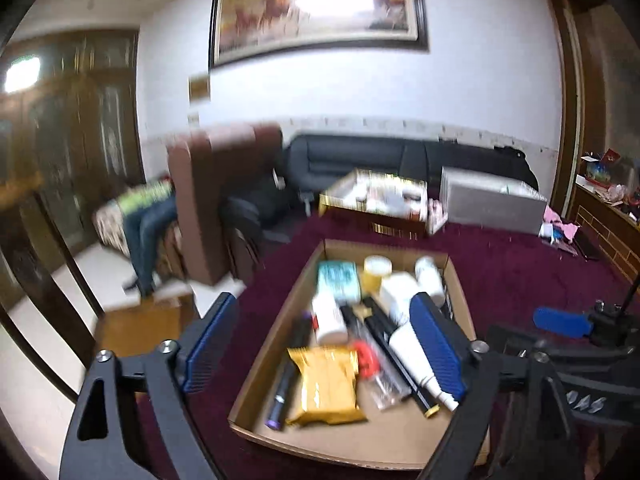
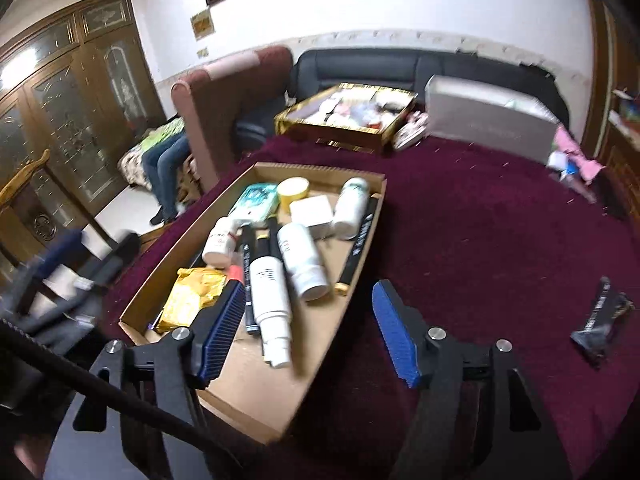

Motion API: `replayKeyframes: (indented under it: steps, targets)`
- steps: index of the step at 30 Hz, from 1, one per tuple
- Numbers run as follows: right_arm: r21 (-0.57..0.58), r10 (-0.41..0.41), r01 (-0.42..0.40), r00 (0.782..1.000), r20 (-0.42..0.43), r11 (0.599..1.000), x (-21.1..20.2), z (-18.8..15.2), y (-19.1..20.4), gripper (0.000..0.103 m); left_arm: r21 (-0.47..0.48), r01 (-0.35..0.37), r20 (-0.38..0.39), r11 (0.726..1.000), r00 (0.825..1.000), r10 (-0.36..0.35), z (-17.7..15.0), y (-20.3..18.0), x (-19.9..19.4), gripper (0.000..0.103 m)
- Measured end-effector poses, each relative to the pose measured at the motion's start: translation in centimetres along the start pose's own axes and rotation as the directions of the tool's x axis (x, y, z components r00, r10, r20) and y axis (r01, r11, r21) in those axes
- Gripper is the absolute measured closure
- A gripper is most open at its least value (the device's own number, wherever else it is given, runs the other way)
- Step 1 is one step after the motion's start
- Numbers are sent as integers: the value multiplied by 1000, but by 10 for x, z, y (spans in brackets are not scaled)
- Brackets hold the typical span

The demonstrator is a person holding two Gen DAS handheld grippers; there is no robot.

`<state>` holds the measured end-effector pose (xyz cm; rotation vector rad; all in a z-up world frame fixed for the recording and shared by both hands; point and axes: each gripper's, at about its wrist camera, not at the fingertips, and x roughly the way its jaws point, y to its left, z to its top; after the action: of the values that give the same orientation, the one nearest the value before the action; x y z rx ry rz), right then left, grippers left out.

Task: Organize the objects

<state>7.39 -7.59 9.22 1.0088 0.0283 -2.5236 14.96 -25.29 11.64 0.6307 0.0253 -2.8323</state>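
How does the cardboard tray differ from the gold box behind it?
The cardboard tray is plain brown, near the grippers; the gold box is shiny and sits at the table's far edge. The tray holds bottles, markers and a yellow packet; the box's contents are too blurred to name. Both are open-topped, shallow and on the maroon cloth.

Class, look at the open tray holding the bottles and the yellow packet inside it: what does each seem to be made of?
Tray: brown corrugated cardboard, matte; fluted edge shows along its far rim. Yellow packet: probably metallised plastic film, glossy and crinkled, catching highlights.
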Motion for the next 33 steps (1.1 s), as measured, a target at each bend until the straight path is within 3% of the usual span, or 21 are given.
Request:
replayKeyframes:
  steps: [3, 4, 5, 7, 11, 17, 22, 33]
  targets:
    - [-23, -71, 72, 995, 66, 997, -17, -3, -2, 34, 33, 17, 55, 999, 998, -19, 13, -9, -28, 12]
    - [-31, -108, 112, 989, 102, 993, -25, -5, -1, 28, 31, 40, 61, 999, 997, -42, 17, -11, -35, 8]
    - [-34, -140, 145, 981, 133, 989, -32, -7, -2, 22, 21, 65, 66, 998, 996, -66, 21, -13, -43, 8]
    - [-44, -209, 223, 955, 211, 974, -48, -13, 0, 21, 5, 93, 74, 996, 993, -93, 26, -18, -55, 7]
    - [-61, -281, 309, 918, 280, 949, -63, -19, 1, 16, -19, 105, 78, 994, 992, -103, 34, -26, -70, 2]
    - [-11, -269, 279, 935, 233, 960, -67, -27, -16, 16, -129, 179, 17, 975, 984, -179, 30, -20, -72, 2]
    - [5, -267, 273, 934, 237, 962, -71, -38, -22, 16, -143, 138, -40, 980, 989, -145, 21, -25, -70, 2]
    - [-63, -213, 223, 967, 137, 973, -50, -62, -13, 16, -61, 54, -109, 997, 992, -60, -2, -40, -56, 2]
